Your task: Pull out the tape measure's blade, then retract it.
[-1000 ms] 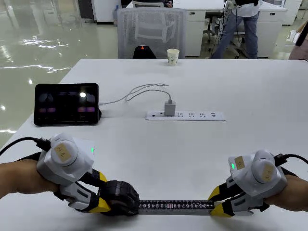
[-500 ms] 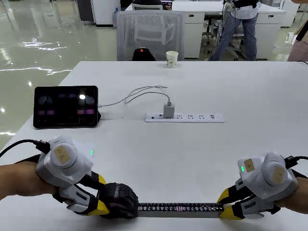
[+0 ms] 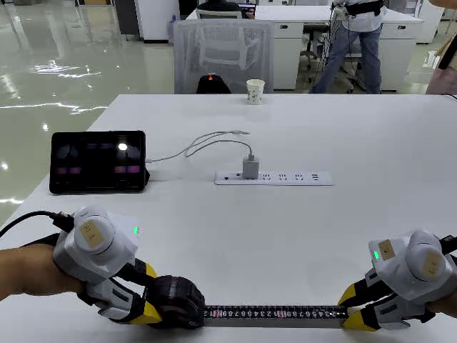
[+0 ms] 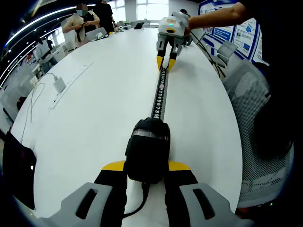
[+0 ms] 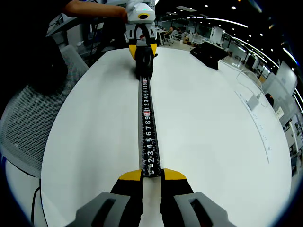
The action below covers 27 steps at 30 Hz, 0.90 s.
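Fingers of the left gripper (image 3: 148,291) pinch the tape measure (image 3: 175,304) by its black case, at 7 o'clock in the head view, low on the white table (image 3: 285,236). Fingers of the right gripper (image 3: 350,309) are pressed together on the tip of the blade (image 3: 275,313), at 5 o'clock. Blade condition: drawn out flat along the table's near edge, running from the case toward 3 o'clock, numerals upward. Change noted: compared with a second ago, the right gripper stands farther toward 3 o'clock and more numbered blade lies exposed; the case stays in the left grip. Reading: pull-out well under way, possibly near its end; retraction not yet begun. Also present: tablet (image 3: 98,161) at 10 o'clock, power strip (image 3: 275,177) near centre, paper cup (image 3: 255,91) at 12 o'clock.
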Available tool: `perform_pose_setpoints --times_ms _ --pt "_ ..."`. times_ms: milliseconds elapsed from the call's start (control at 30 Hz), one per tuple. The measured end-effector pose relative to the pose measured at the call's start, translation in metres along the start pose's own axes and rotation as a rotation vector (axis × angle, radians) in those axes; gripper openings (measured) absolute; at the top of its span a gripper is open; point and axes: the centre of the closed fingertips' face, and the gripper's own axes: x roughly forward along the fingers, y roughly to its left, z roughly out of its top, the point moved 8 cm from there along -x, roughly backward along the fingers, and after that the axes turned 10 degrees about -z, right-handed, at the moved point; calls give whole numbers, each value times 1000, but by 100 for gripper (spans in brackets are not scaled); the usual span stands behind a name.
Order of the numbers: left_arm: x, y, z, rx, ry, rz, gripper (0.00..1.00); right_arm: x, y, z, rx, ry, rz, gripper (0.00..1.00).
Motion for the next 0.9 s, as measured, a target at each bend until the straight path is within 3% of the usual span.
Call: perform_pose_setpoints --times_ms 900 --pt "1 -1 4 -2 29 19 26 -3 -1 -1 -18 45 -4 11"
